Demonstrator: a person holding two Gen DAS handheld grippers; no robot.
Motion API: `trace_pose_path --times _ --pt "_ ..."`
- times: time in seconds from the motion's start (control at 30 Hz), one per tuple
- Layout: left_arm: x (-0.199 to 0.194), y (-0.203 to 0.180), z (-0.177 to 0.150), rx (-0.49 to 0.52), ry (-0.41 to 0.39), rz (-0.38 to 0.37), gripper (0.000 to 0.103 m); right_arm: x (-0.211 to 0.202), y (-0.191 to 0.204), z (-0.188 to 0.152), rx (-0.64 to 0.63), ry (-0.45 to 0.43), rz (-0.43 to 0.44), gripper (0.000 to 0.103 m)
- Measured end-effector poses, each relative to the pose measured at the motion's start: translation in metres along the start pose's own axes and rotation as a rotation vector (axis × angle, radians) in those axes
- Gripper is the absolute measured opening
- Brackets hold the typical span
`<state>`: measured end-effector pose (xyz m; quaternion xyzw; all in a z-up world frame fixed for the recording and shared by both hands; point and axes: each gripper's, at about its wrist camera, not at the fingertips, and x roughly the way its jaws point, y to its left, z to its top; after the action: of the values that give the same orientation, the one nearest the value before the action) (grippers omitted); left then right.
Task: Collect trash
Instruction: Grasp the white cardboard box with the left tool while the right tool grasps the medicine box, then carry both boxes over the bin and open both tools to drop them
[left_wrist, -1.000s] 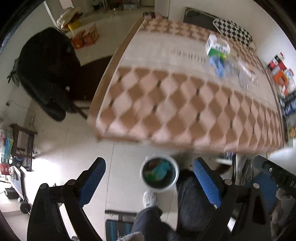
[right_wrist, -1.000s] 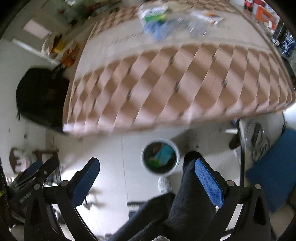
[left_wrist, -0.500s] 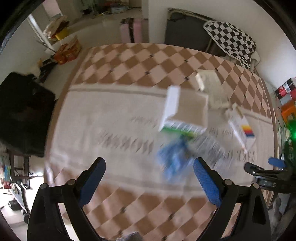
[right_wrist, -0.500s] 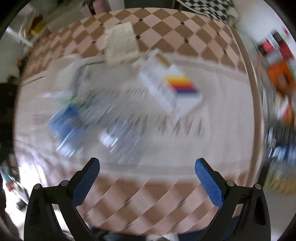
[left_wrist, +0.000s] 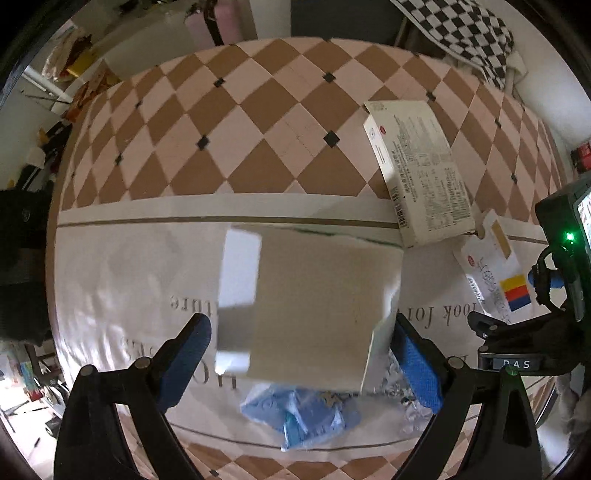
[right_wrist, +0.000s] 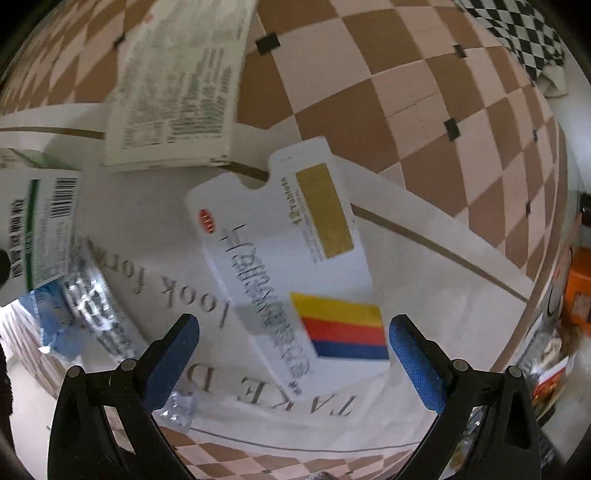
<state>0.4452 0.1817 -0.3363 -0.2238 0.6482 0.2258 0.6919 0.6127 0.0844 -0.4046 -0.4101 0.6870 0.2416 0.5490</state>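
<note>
The trash lies scattered on a checkered tablecloth (left_wrist: 258, 110). A plain white carton (left_wrist: 314, 302) sits between the spread blue fingers of the left gripper (left_wrist: 303, 365), which is released and grasps nothing; whether its pads touch the carton's sides cannot be told. Just nearer lie a crumpled blue wrapper (left_wrist: 299, 417) and, to its right, a silvery blister strip (right_wrist: 96, 317). Right of the carton, a white tablet box (right_wrist: 291, 273) with yellow, red and blue stripes lies flat, its near end between the parted fingers of the right gripper (right_wrist: 291, 358), likewise released and empty. Beyond both, a cream box (left_wrist: 417, 170) covered in fine print rests flat. None of the boxes shows its contents.
</note>
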Motion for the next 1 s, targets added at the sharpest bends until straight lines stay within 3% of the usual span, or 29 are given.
trace_pose_path --times 0.2,0.27,0.4,0.57,0.77,1.0 --pt "0.02 -0.002 0.01 0.037 0.044 -0.019 0.095 0.011 -0.024 0.01 0.017 0.002 0.072 0.102" --pt "0.02 -0.002 0.01 0.048 0.031 -0.016 0.085 0.009 -0.027 0.007 0.021 -0.029 0.071 0.101" --pt "0.011 -0.001 0.007 0.046 -0.004 -0.025 0.083 -0.001 -0.017 -0.006 0.029 -0.079 0.072 0.082" --pt "-0.011 0.0 -0.002 0.037 -0.044 -0.022 0.083 -0.005 -0.019 -0.017 0.085 -0.116 0.093 0.082" --pt "-0.058 0.003 -0.025 0.019 -0.138 -0.017 0.083 -0.031 -0.017 -0.062 0.179 -0.211 0.137 0.081" --pt "-0.105 0.028 -0.074 -0.013 -0.252 -0.019 0.083 -0.069 0.005 -0.133 0.261 -0.335 0.22 0.081"
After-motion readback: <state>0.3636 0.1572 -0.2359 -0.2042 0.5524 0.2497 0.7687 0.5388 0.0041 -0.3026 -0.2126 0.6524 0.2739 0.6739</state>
